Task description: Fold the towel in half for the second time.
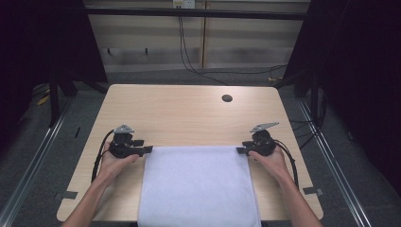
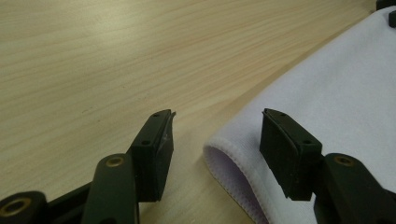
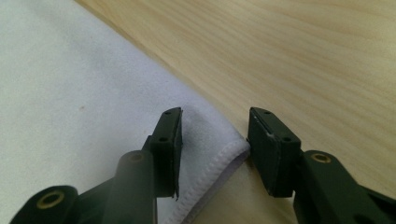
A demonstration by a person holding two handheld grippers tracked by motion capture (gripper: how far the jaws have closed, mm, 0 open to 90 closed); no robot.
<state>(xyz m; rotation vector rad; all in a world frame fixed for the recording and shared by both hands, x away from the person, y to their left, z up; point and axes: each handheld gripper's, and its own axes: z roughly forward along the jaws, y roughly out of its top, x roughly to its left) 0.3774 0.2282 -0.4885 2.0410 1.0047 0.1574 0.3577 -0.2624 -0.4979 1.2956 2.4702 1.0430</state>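
the high view takes in the whole pale wooden desk [image 1: 189, 109], a round cable hole [image 1: 227, 98] at its 1 o'clock, and one white cloth [image 1: 198, 184] lying flat from the desk's middle to its 6 o'clock edge. the left gripper [image 1: 147, 150] sits at the cloth's 10 o'clock corner, the right gripper [image 1: 240, 151] at its 2 o'clock corner. the two gripper views add the fine weave, stitched hem and rounded, slightly lifted corners. both pairs of ribbed black fingers stand released, straddling a corner without pressing it.
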